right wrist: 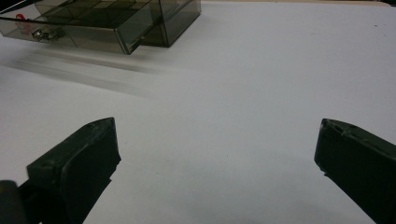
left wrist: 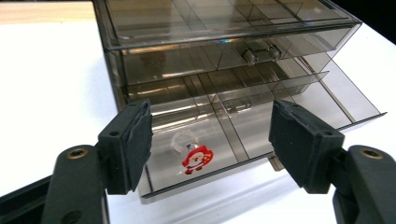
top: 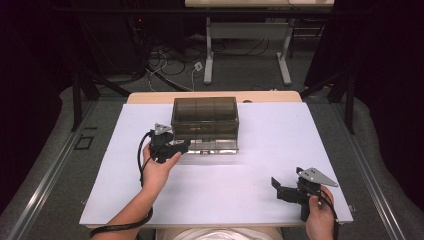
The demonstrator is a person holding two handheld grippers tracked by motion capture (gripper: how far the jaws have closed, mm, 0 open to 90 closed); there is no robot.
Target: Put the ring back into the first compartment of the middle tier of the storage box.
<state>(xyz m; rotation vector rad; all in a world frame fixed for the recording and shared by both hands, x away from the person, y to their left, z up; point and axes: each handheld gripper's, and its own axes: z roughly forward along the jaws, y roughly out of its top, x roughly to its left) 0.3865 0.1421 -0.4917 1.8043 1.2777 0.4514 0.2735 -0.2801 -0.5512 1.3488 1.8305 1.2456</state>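
My left gripper (left wrist: 210, 149) gapes empty over the Santa ring (left wrist: 195, 157) (tiny, light, slippery); I'd pinch its band.

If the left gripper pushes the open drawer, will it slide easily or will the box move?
The drawer looks like thin clear plastic, so probably light and easy to slide. The box stands free on the table, so it may shift too. The Santa ring may slip inside.

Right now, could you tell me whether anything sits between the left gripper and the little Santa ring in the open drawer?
Nothing visible does. The left gripper has open jaws just above the Santa ring, which lies uncovered in the bottom drawer.
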